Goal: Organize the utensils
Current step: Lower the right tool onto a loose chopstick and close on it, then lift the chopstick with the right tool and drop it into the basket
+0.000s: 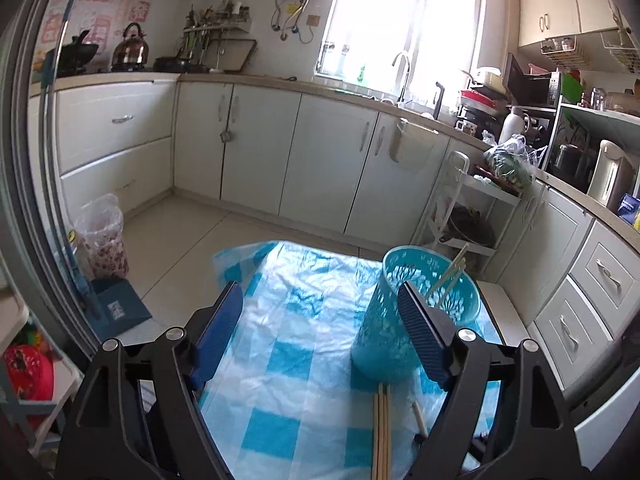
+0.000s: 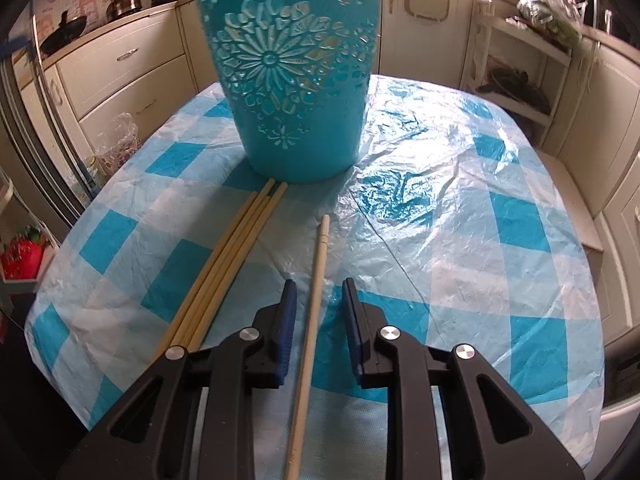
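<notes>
A teal perforated holder (image 2: 296,76) stands upright on the blue-checked tablecloth (image 2: 480,216). It also shows in the left wrist view (image 1: 400,320) with chopsticks (image 1: 450,276) leaning inside it. Three wooden chopsticks (image 2: 228,256) lie side by side on the cloth, tips at the holder's base. A single chopstick (image 2: 314,300) lies apart to their right, between the fingers of my right gripper (image 2: 319,292), which is open around it without gripping. My left gripper (image 1: 320,300) is open and empty above the cloth, the holder by its right finger.
White kitchen cabinets (image 1: 256,148) run along the far wall with a sink tap (image 1: 404,72) under the window. A white rack (image 1: 476,208) stands beyond the table's far right. A bagged bin (image 1: 102,236) stands on the floor to the left.
</notes>
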The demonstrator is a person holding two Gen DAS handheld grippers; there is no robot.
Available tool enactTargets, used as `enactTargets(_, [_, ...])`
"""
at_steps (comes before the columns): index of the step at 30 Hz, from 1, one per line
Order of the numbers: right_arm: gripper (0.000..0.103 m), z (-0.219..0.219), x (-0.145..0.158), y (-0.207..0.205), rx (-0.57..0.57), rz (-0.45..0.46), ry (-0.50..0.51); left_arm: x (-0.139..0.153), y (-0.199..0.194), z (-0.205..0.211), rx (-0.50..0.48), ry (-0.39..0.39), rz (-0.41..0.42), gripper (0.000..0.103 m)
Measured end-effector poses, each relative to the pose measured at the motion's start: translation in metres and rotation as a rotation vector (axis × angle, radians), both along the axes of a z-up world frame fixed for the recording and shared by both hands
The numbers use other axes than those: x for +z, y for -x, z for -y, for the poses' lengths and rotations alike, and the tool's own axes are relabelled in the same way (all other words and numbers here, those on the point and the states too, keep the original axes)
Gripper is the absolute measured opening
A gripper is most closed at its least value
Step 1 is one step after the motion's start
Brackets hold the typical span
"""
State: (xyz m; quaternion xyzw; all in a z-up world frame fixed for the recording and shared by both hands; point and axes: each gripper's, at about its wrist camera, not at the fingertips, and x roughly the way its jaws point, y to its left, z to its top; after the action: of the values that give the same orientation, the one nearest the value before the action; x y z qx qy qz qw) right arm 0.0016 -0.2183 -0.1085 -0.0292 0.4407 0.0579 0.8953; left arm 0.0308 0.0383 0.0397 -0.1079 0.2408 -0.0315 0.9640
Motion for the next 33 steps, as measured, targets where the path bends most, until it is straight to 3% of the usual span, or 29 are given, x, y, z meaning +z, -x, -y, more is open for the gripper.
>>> enactTargets(5, [0.024, -0.007, 0.001, -0.002, 0.03, -0.019, 0.055, -0.012, 0.015, -0.017, 0.004, 0.035, -0.049, 0.079])
enactTargets(8, [0.007, -0.011, 0.001, -0.002, 0.049, -0.031, 0.061, -0.02, 0.019, -0.024, 0.005, 0.045, -0.083, 0.079])
enactTargets(9, [0.006, -0.012, 0.002, -0.003, 0.047, -0.041, 0.056, -0.021, 0.019, -0.025, 0.006, 0.044, -0.093, 0.079])
enactTargets(12, [0.006, -0.003, 0.004, -0.001, 0.024, -0.069, -0.034, -0.024, 0.023, -0.026, -0.008, 0.03, -0.114, 0.079])
enactTargets(18, [0.006, 0.031, 0.029, 0.013, -0.06, -0.049, -0.347, -0.023, 0.026, -0.021, -0.029, 0.001, -0.123, 0.079])
enactTargets(22, [0.006, 0.037, 0.076, 0.018, -0.05, 0.061, -0.479, -0.026, 0.027, -0.018, -0.042, -0.006, -0.133, 0.079])
enactTargets(27, [0.006, 0.027, 0.145, 0.007, 0.007, 0.236, -0.537, -0.029, 0.026, -0.01, -0.057, -0.008, -0.149, 0.079])
enactTargets(33, [0.006, 0.011, 0.204, -0.024, 0.032, 0.462, -0.561, -0.033, 0.024, -0.002, -0.079, -0.007, -0.166, 0.08])
